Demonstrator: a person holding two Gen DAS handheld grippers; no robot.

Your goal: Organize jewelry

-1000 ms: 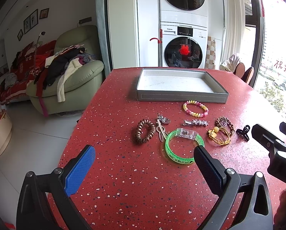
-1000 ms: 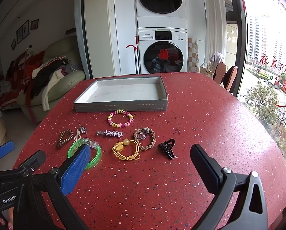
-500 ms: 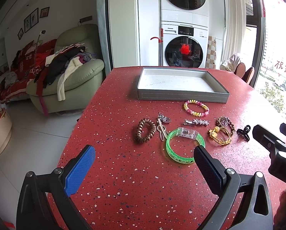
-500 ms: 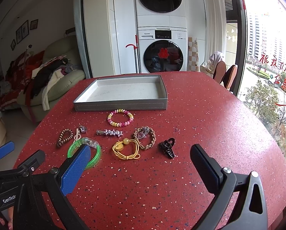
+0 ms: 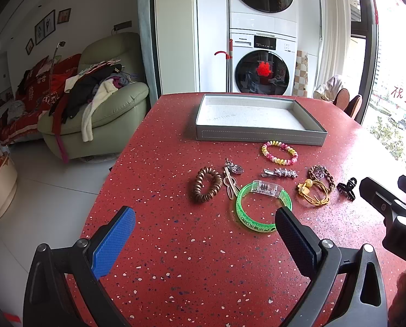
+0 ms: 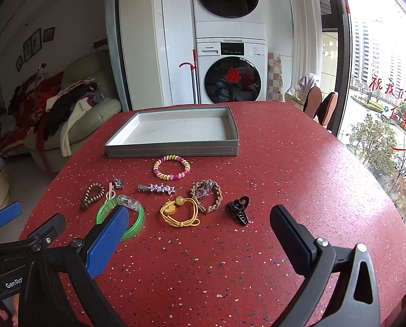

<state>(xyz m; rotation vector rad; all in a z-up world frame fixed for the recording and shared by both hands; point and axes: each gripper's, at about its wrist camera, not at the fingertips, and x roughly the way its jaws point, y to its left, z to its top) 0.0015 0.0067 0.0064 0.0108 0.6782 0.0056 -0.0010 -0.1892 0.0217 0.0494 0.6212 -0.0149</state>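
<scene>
Nothing moves much; our left gripper [image 5: 204,235] and right gripper [image 6: 199,231] hang wide apart, and could bump the green plastic bangle [image 5: 263,207] away.

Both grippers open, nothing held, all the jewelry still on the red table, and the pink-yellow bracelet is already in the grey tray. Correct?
One thing is off: the pink-yellow bracelet is not in the grey tray. It lies on the red table just in front of the tray's near wall, and the tray holds nothing, as the right wrist view shows. The rest stands: left gripper and right gripper are open and hold nothing.
</scene>
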